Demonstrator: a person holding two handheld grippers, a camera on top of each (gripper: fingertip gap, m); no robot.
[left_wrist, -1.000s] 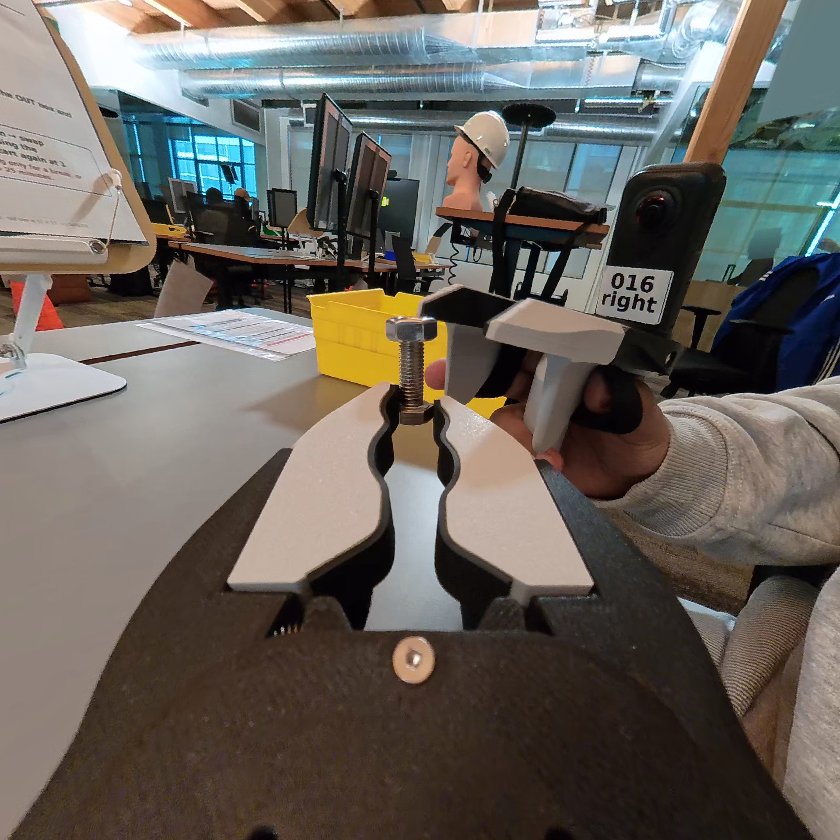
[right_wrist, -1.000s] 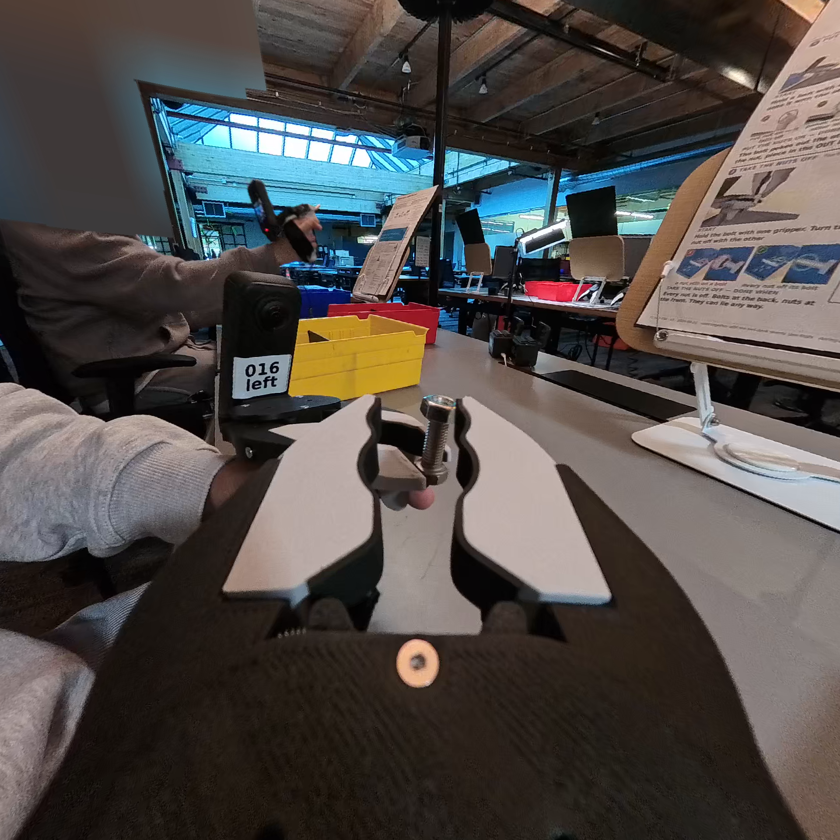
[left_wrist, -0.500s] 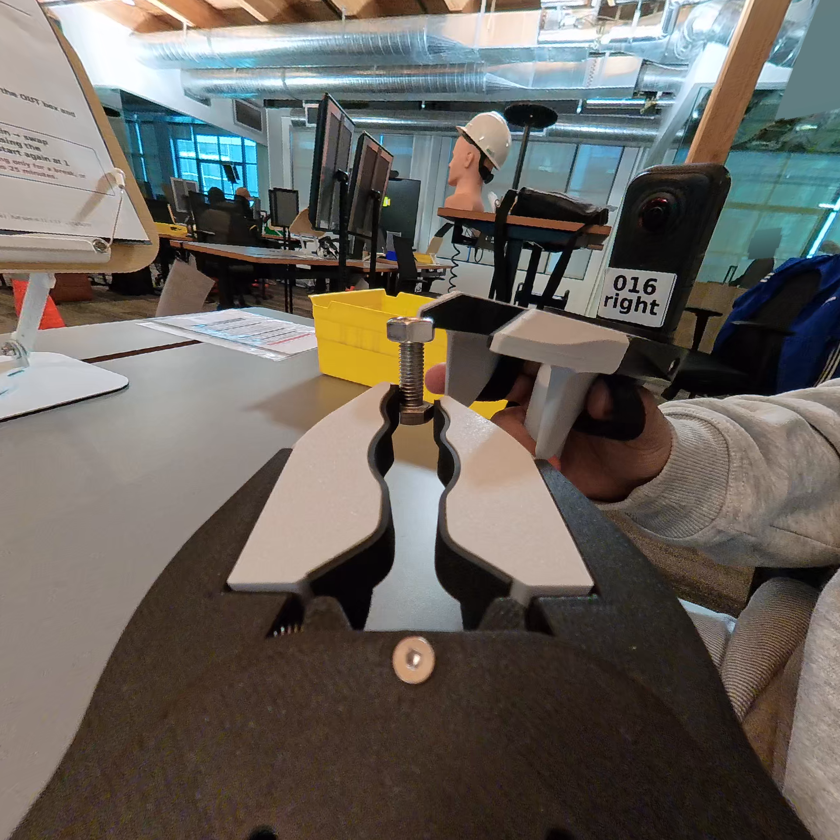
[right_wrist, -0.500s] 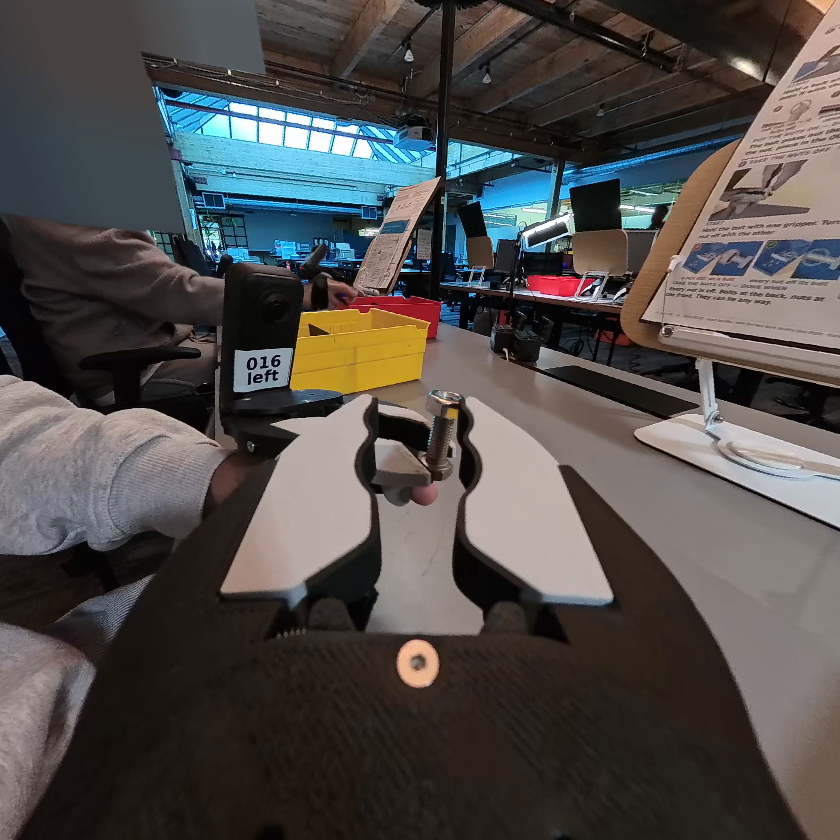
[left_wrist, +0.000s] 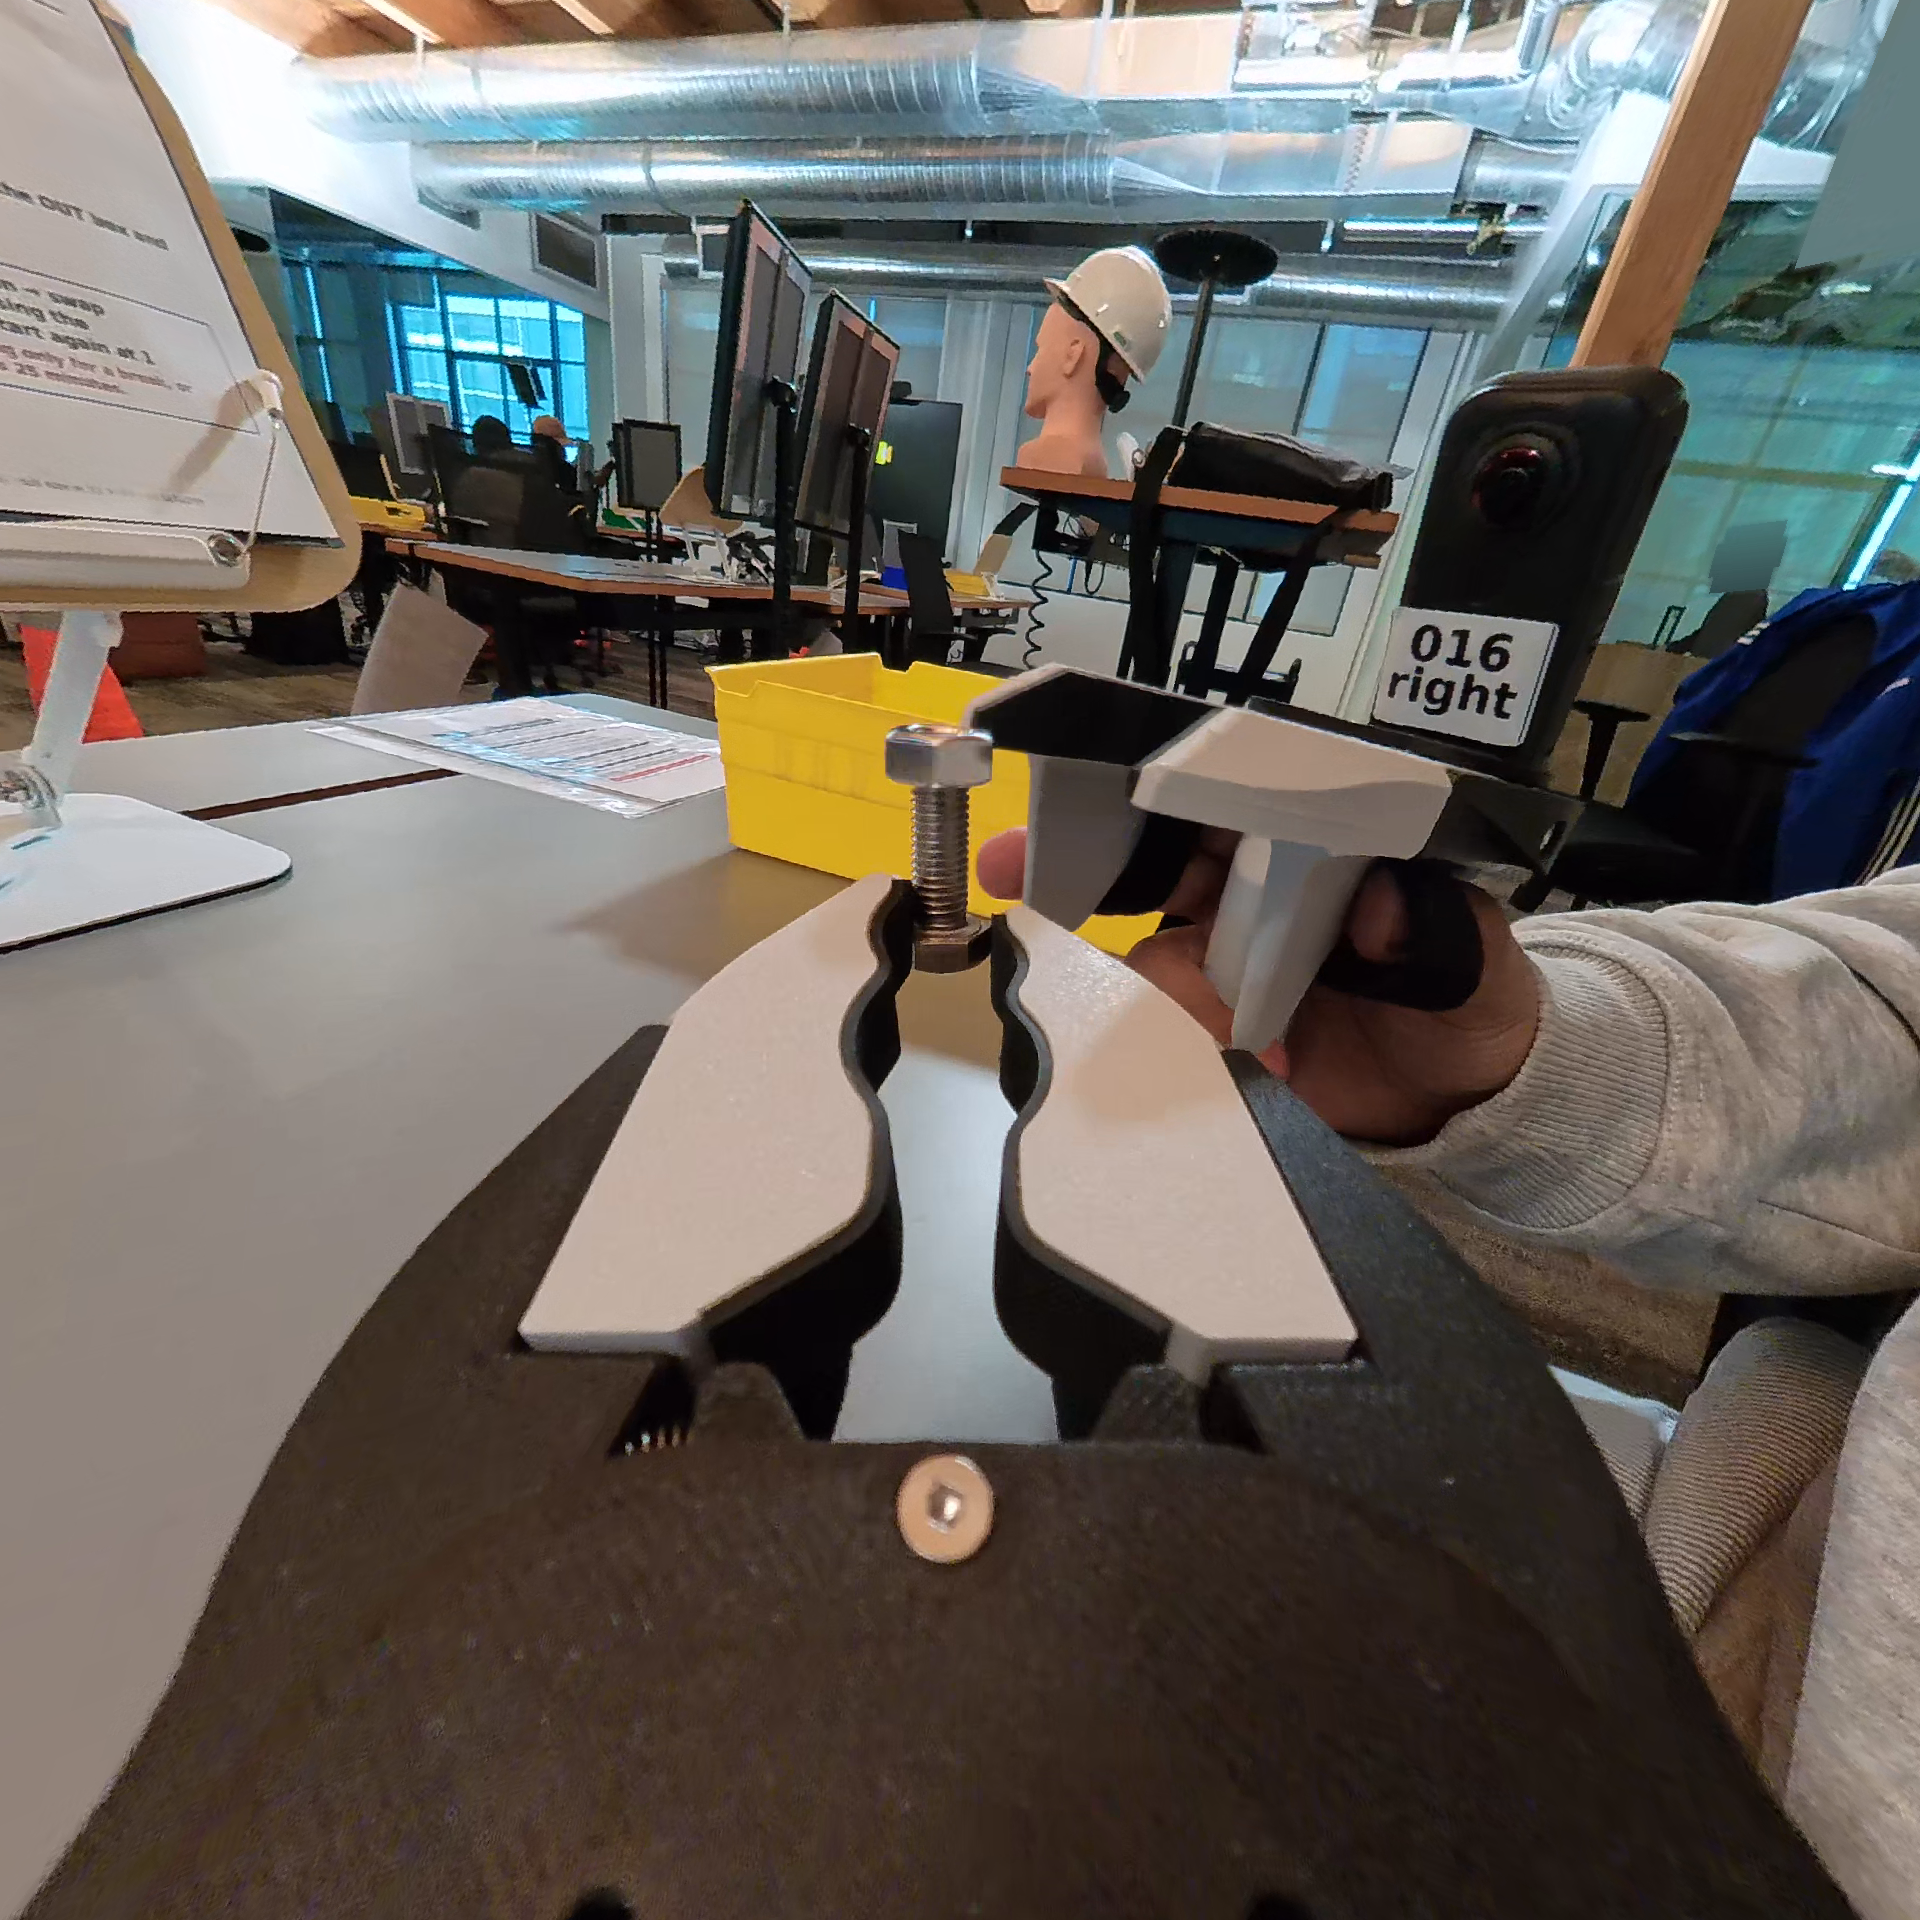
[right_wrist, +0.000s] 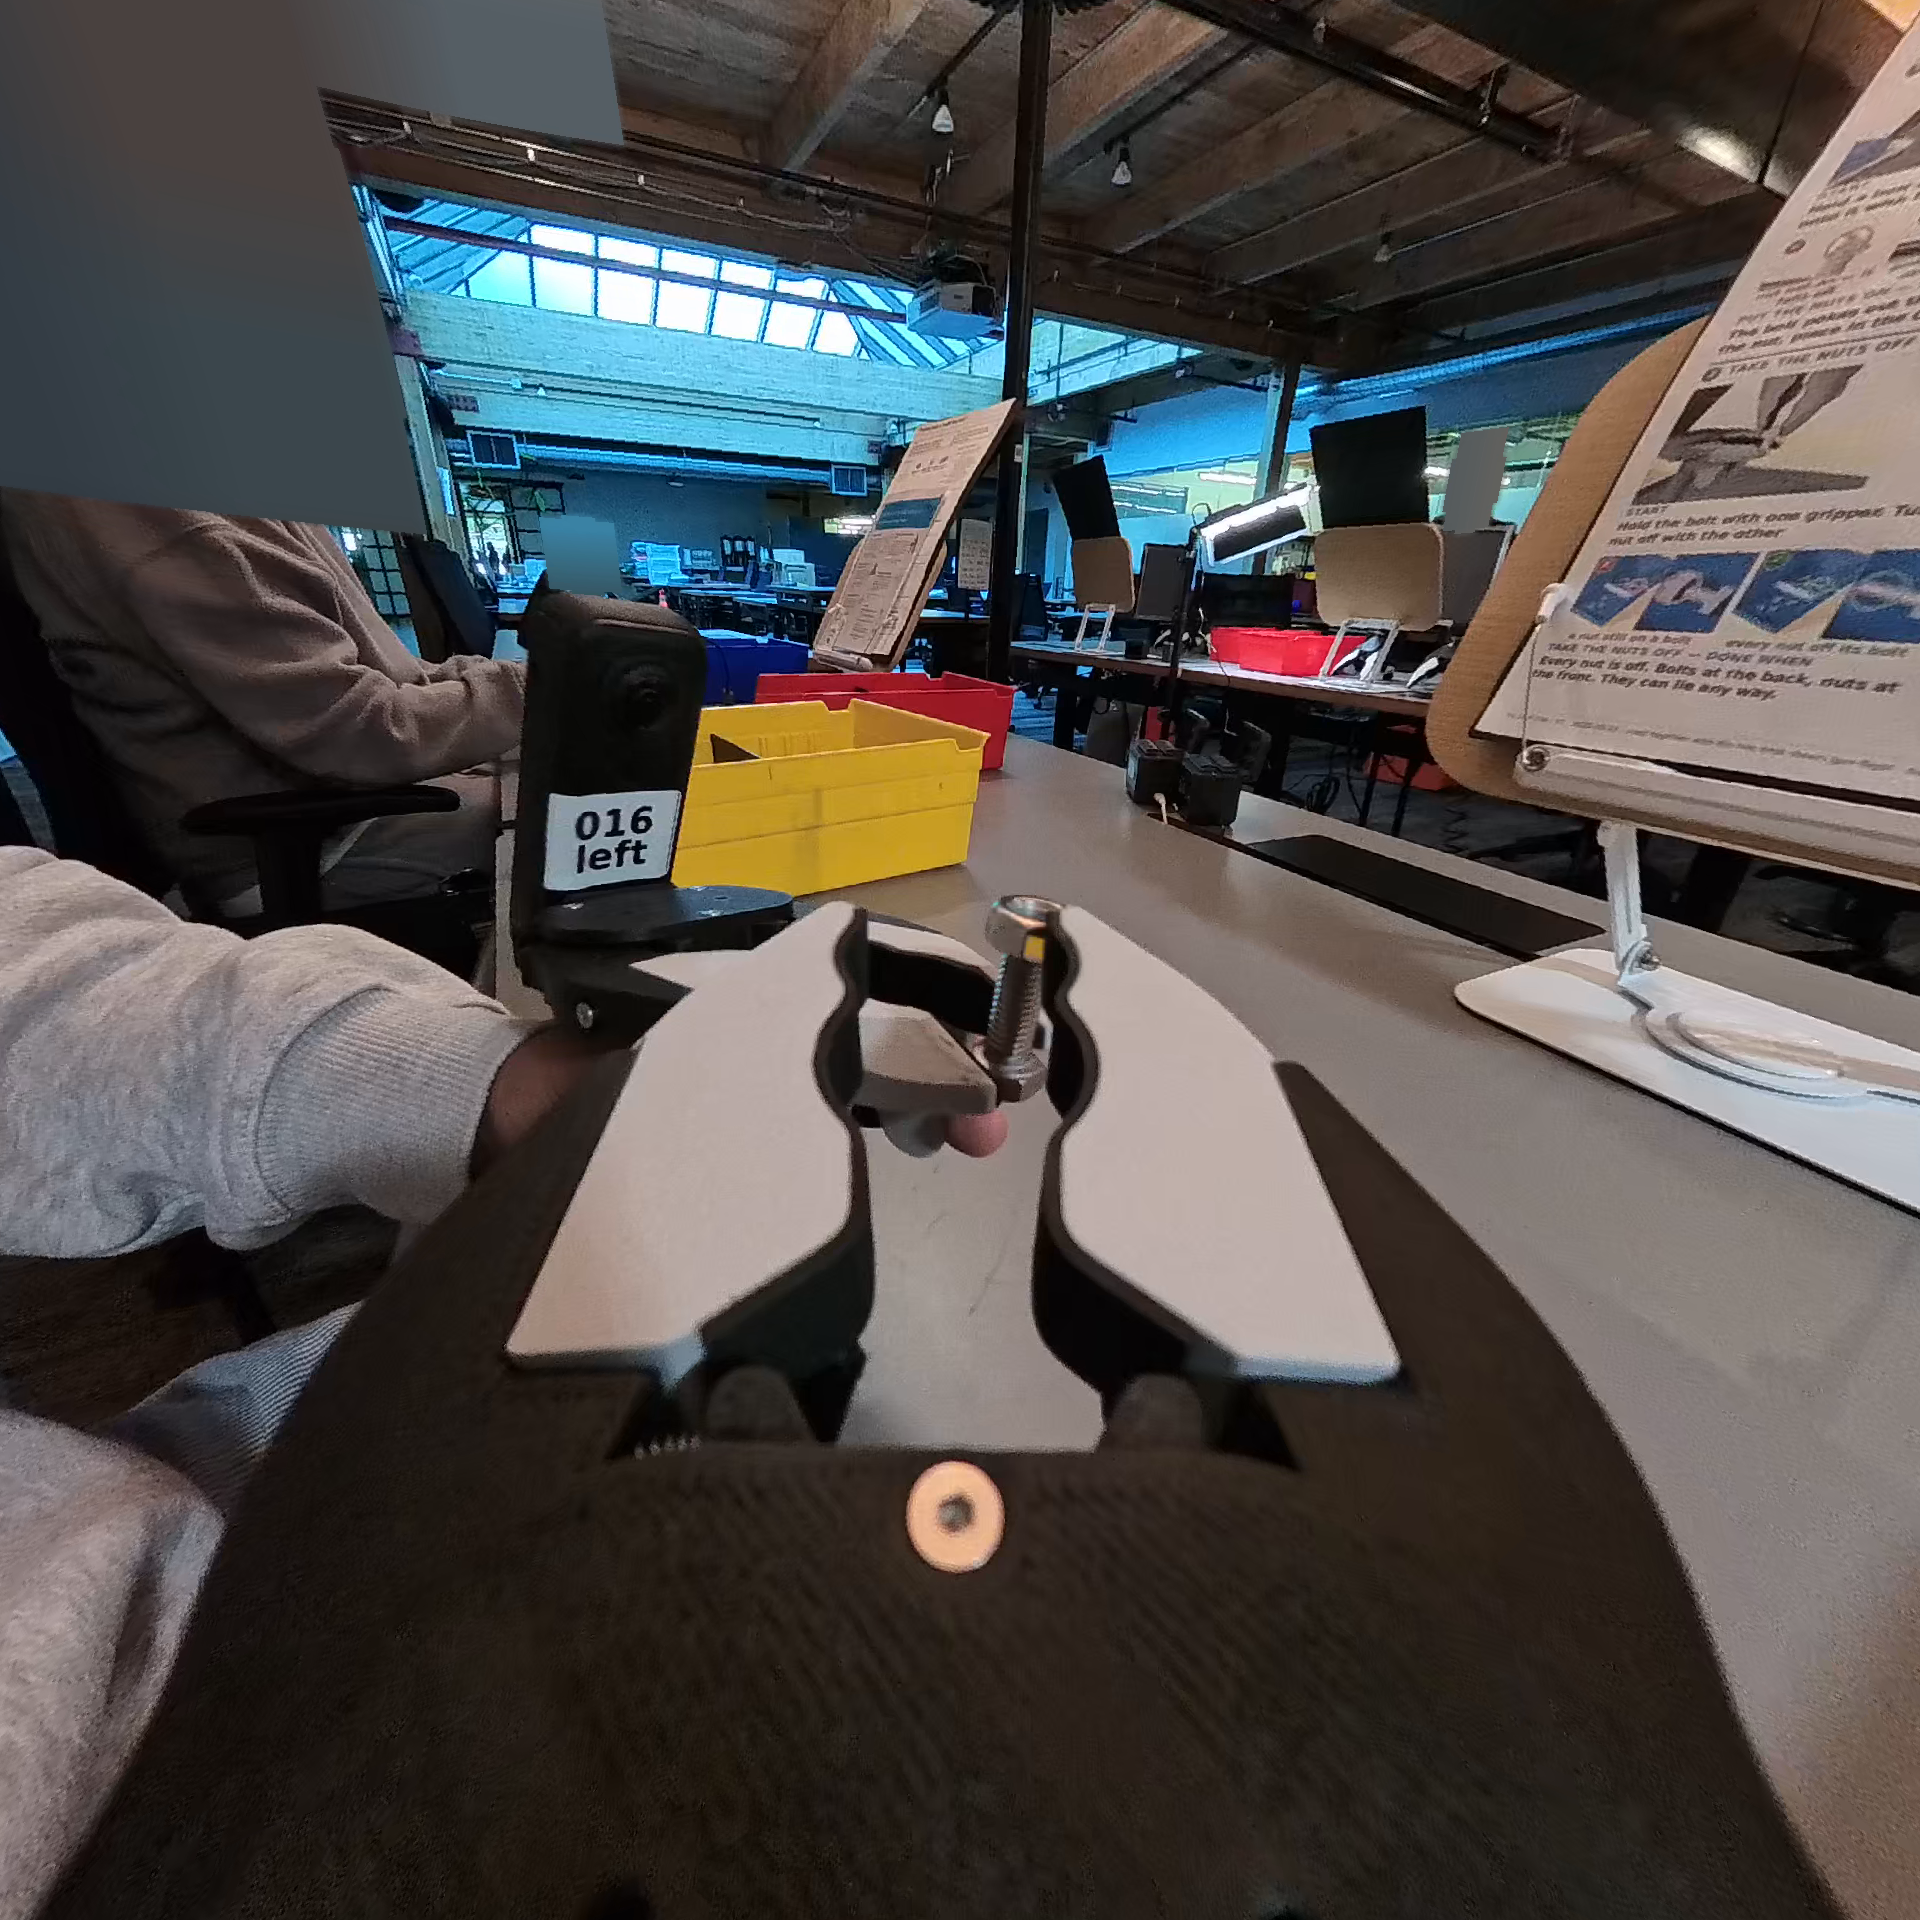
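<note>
A steel bolt (left_wrist: 940, 831) stands upright with its hex head on top and a nut (left_wrist: 945, 948) on its lower end. My left gripper (left_wrist: 943, 909) is shut on the nut and holds the bolt above the grey table (left_wrist: 312, 1039). In the right wrist view the bolt (right_wrist: 1010, 1003) looks tilted, and the left gripper's fingertips (right_wrist: 925, 1081) grip its lower end. My right gripper (right_wrist: 956, 925) is open, its fingertips on either side of the bolt head, which is closer to the right finger. The right gripper (left_wrist: 1039, 727) also shows in the left wrist view, level with the bolt head.
A yellow bin (right_wrist: 831, 800) stands on the table behind the grippers, with a red bin (right_wrist: 894, 691) beyond it. A white document stand (right_wrist: 1662, 1039) with a printed sheet is on the table's far side. A seated person (right_wrist: 260, 644) is at the neighbouring place. Both grippers' tips are close together, under 4 cm apart.
The right gripper has shifted and tilted a little around the bolt head, so the bolt now looks slanted in its view. The left gripper keeps its hold. The seated person behind lowered an arm.
</note>
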